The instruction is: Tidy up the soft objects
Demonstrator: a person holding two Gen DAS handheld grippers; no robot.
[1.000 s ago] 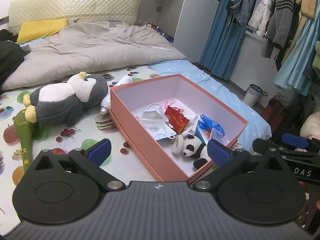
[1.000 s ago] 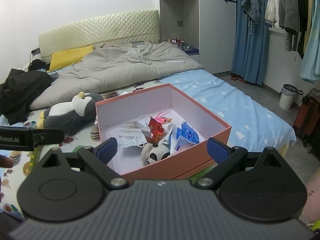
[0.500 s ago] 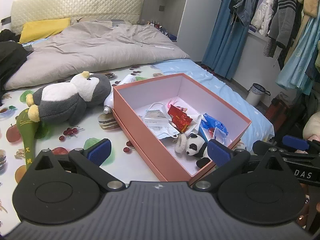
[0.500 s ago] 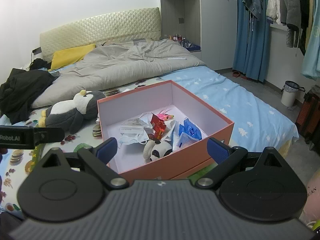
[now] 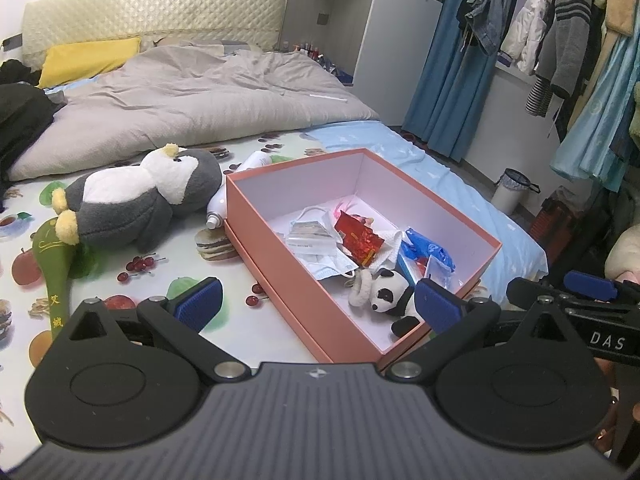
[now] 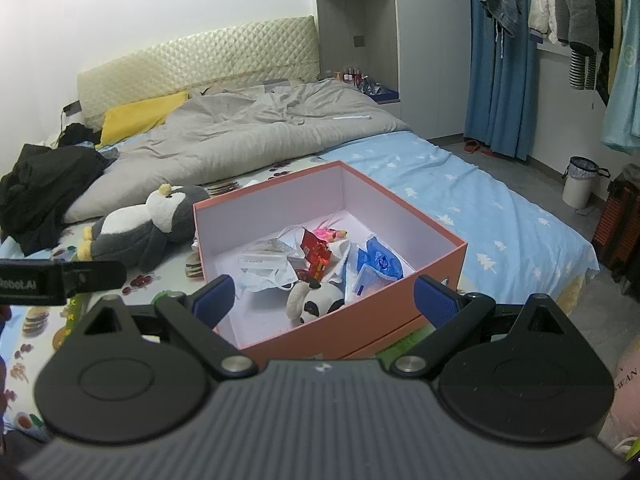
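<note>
Both cameras have drawn slightly back and upward over the past second, so the box [image 5: 362, 248] shows more of its floor, and the small panda toy [image 5: 390, 298] now lies fully in sight near its front corner.

Left gripper [image 5: 318, 306]: fingers spread wide, blue ribbed pads, nothing held. Right gripper [image 6: 324, 298]: fingers likewise spread wide and empty. Both hover short of the box without touching it.

Box: rectangular, rigid card, salmon-pink outside, pale pink smooth lining, no lid on top. It sits on a shallow tray of the same colour, on the bed.

Contents: crumpled white and light-blue face masks [image 5: 316, 240]; a shiny red foil packet [image 5: 358, 238]; a glossy blue plastic packet [image 5: 430, 250]; a small pink item [image 6: 330, 234] at the back, too small to identify; the panda toy, plush, black and white, lying on its side against the near wall.

Outside the box: a large penguin toy [image 5: 132, 200], soft grey and white fleece with yellow feet, lies on its side on the fruit-printed sheet [image 5: 120, 276], just left of the box. A white bottle [image 5: 236, 188] rests between penguin and box. A green padded stick [image 5: 54, 268] lies at the penguin's feet. A rumpled grey quilt [image 5: 192, 100] covers the far half of the bed.
</note>
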